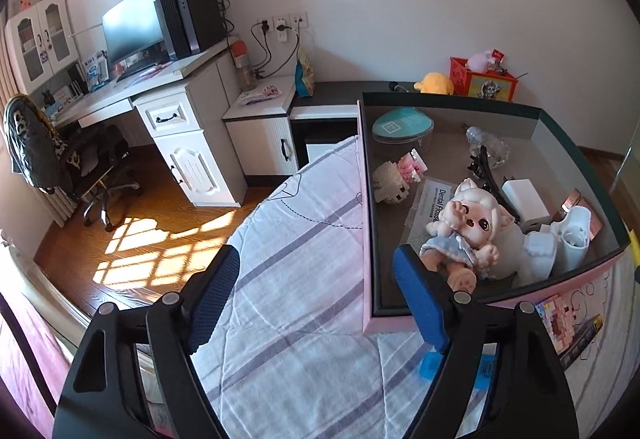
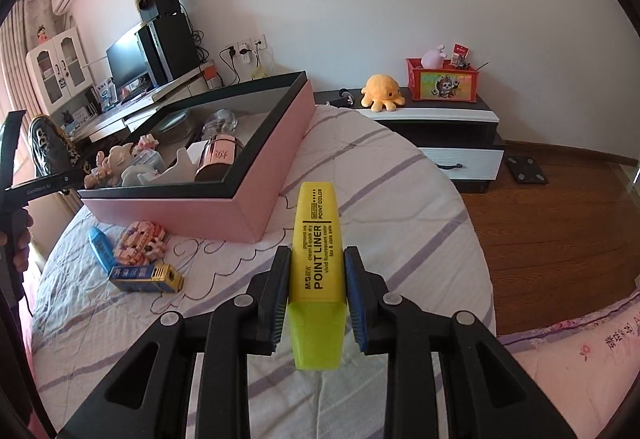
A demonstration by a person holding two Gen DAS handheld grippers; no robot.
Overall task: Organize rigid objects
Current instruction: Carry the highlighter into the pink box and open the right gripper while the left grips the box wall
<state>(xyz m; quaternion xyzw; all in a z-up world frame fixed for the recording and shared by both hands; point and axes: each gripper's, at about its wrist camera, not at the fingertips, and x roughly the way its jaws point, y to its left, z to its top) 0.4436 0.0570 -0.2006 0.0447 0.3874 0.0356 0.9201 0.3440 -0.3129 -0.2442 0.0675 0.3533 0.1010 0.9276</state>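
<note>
A pink box with a dark rim lies on the bed; it also shows in the right wrist view. Inside it are a doll, a block figure, a dental floss pack, a white charger, a hair clip and a bottle. My left gripper is open and empty, hovering over the bed beside the box's left wall. My right gripper is shut on a yellow highlighter, held above the bed in front of the box. A blue marker, a pink block toy and a blue-gold lighter lie on the bed.
The bed has a striped quilt. A dark low cabinet behind it carries a yellow plush and a red box. A desk with a monitor and computer stands at the left, with an office chair on the wooden floor.
</note>
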